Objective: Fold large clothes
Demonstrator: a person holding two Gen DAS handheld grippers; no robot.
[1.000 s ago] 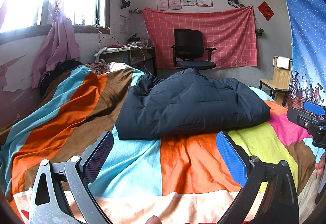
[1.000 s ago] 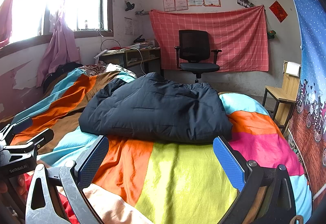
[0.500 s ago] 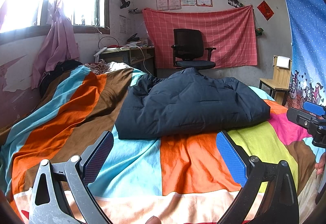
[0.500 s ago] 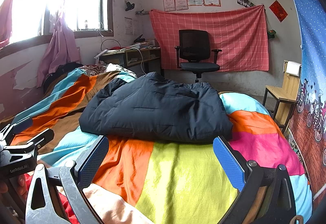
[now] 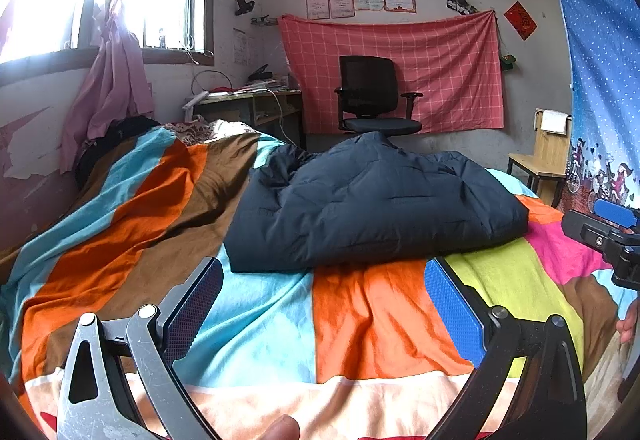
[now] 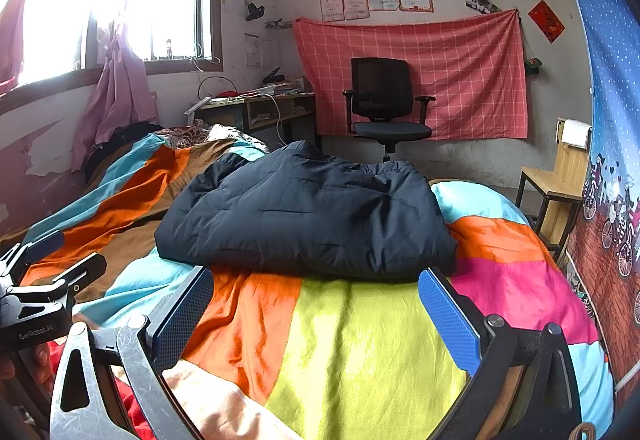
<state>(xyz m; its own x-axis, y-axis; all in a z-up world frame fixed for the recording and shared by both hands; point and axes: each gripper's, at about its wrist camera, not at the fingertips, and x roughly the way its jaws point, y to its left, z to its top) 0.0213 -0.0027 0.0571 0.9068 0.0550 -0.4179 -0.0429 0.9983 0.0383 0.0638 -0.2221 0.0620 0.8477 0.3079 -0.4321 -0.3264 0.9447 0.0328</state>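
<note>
Both grippers, left gripper [image 5: 322,304] and right gripper [image 6: 316,306], hover spread and empty; folded navy jacket [image 6: 304,215] lies just ahead on the striped blanket [image 6: 360,340], likely finished.

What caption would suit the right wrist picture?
Open right gripper hovers before a folded navy padded jacket on a colourful striped bedspread.

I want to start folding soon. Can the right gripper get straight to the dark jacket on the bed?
Probably yes. The right gripper is open and points at the dark jacket; only bare striped bedspread lies between them, and nothing rests on the jacket.
</note>
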